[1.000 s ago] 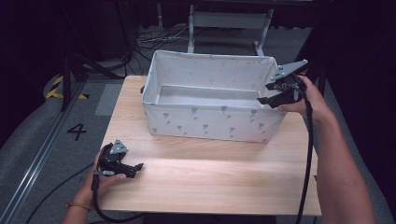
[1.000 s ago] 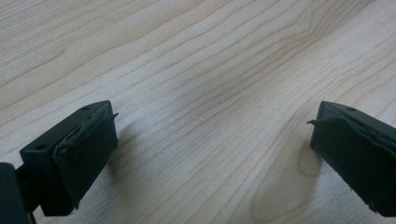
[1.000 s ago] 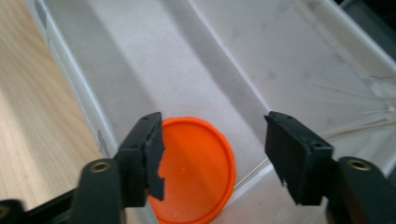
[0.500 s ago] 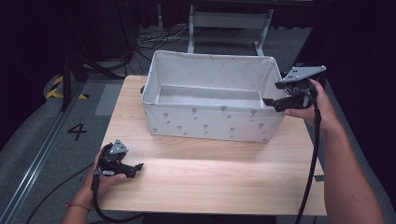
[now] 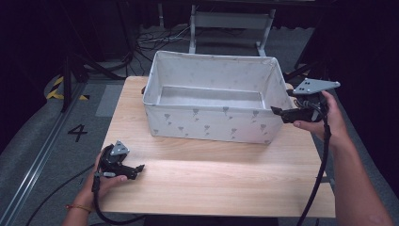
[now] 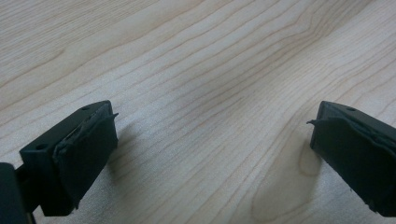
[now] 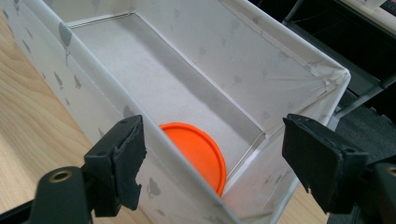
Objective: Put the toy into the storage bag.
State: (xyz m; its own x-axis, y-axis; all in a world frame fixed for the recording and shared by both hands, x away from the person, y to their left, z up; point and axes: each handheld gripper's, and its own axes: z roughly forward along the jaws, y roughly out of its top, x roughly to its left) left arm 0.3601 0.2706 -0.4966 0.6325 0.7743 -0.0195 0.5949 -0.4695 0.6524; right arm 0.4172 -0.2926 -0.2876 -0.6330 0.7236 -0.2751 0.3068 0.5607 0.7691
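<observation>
Since a sec ago our right tongs (image 5: 278, 112) have pulled back off the fabric bin (image 5: 214, 123) to its right end, jaws wide & holding nothing. An orange disc (image 7: 198, 154) lies inside the bin's near corner, probably just dropped there. Left tongs (image 5: 136, 168) sit wide on the desk (image 5: 211, 183), parked out of the way.

A flat orange disc (image 7: 198, 154) lies in the near corner of the white fabric bin (image 7: 154, 84), apparently leaning against its wall.

High view overhead facing forward, left gripper view close on table (image 6: 210, 70), right gripper view shares box (image 7: 196, 60)
</observation>
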